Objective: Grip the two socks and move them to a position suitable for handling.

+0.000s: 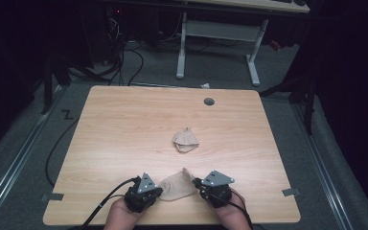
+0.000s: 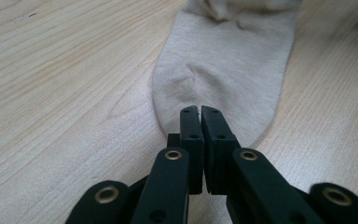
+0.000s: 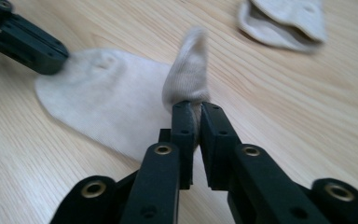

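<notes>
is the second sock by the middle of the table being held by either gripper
No, the second sock lies alone mid-table, apart from both grippers.

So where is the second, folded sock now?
In the high view the folded sock lies mid-table, beyond the flat sock held between both grippers, below the grey grommet.

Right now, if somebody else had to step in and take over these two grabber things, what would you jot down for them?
Left gripper: shut on the toe end of the near sock, pinning it to the table.
Right gripper: shut on the sock's other end, which is lifted and folding over.
Second sock: lies bunched at mid-table, untouched.
Done: near sock gripped at both ends.
Left: probably finish the fold, then deal with the second sock.
</notes>
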